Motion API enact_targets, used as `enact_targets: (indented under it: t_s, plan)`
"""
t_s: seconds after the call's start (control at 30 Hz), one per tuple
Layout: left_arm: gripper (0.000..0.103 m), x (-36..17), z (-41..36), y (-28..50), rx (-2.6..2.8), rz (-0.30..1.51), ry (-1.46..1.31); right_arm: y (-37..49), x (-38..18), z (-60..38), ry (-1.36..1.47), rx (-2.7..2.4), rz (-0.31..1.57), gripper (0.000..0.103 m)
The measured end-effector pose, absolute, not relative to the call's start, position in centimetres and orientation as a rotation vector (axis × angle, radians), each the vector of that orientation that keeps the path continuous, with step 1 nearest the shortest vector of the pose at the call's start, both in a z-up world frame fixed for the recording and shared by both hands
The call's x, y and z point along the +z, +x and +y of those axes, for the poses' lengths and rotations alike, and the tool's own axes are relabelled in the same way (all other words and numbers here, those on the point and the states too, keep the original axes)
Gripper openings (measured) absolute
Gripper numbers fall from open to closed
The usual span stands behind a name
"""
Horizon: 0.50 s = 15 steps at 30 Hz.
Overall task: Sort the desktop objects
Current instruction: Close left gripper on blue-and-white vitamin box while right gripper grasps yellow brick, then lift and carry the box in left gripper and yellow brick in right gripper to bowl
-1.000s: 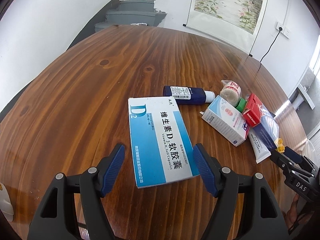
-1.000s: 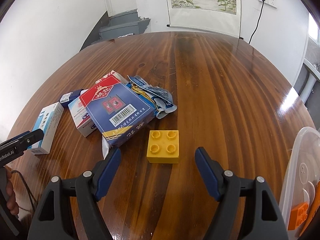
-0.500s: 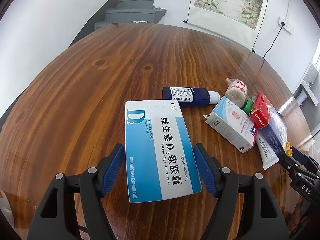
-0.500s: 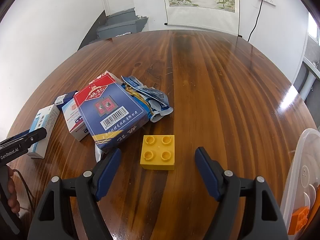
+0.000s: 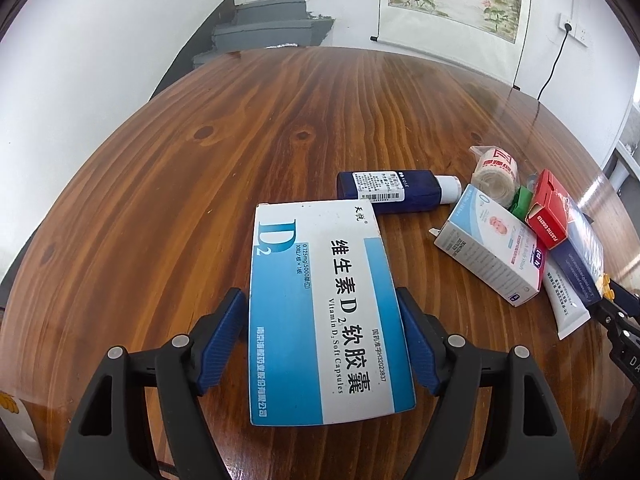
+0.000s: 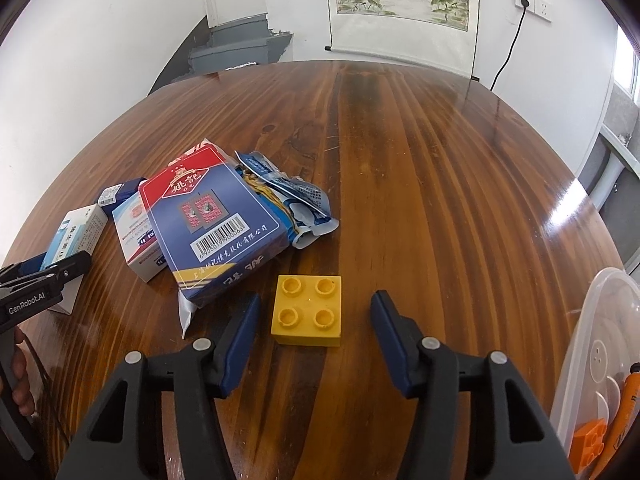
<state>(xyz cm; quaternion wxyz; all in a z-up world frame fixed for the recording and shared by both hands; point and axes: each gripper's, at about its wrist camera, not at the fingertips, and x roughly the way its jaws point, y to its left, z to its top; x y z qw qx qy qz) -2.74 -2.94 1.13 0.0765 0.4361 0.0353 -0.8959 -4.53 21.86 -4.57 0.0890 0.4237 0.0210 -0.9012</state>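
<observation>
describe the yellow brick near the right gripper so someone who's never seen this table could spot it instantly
On the round wooden table, look just in front of the pile of boxes and packets, at the corner of the blue-and-red playing card box. There, alone on bare wood, sits the yellow brick. It is the only plain yellow, square item, with four round studs on top and no printing.

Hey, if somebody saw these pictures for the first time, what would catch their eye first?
Probably the big blue-and-white vitamin D box, lying on the wooden table between the left gripper fingers. Next, the bright yellow toy brick between the right gripper fingers, whose jaws have just been closing without touching it.
</observation>
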Motion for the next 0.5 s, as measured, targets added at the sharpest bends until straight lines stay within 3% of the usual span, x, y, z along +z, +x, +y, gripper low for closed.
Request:
enact_targets:
  t_s: [0.23,0.37,0.5]
  plan:
    - [0.077,1.1,-3.0,-2.5,-2.694,0.103,1.293,-4.1,-4.6,22.0,1.256,-2.69,0.068,0.036]
    - [0.069,1.2,-2.9,-2.1,-2.713,0.111,1.285,-4.1,-4.6,22.0,1.255,-2.691,0.062,0.035]
    - [0.069,1.3,-2.5,-1.7,-2.745,0.13,1.288,-3.8,-4.6,22.3,1.254,-2.692,0.046,0.035]
